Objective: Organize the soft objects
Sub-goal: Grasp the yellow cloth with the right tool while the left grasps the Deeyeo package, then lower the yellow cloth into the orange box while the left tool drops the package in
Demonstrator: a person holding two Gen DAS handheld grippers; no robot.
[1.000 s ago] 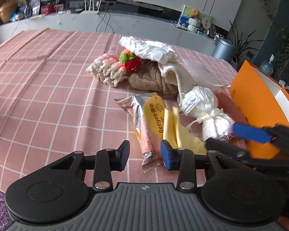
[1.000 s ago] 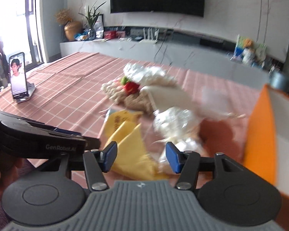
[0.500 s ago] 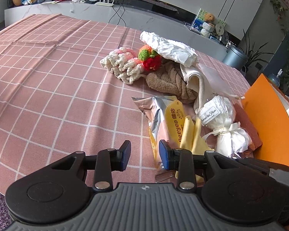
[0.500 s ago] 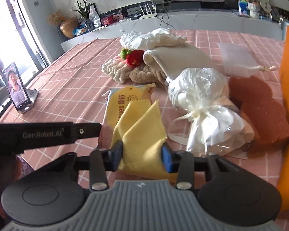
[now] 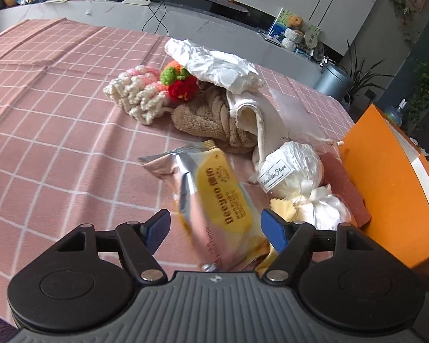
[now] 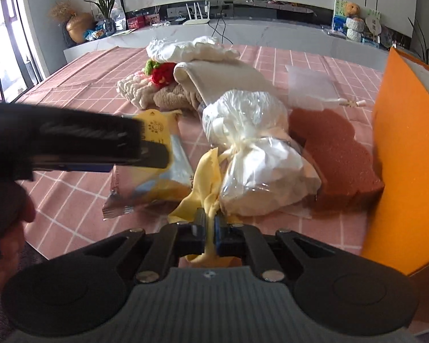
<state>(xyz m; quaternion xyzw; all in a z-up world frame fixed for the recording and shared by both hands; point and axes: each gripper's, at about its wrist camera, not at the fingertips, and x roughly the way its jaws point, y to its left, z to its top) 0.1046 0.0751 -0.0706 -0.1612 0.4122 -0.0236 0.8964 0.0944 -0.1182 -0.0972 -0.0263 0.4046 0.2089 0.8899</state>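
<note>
Right gripper [image 6: 210, 230] pinching yellow cloth [image 6: 204, 180], jaws just closed on it. Cloth lies partly under wipes pack [image 6: 168, 168] and touches cellophane bundle [image 6: 254, 157]; lifting may drag both. Left gripper [image 5: 214, 230] just opened wide, pack between pads, not pressed; pack unheld, may slide. Orange box [image 6: 400, 154] at right, near; swing could knock wall.

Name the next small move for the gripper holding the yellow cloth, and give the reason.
Probably lift the right gripper a little. Its jaws have just closed on the thin yellow cloth, which still runs under the foil snack packet and beside the clear-wrapped white bundle; a lift should free it.
</note>
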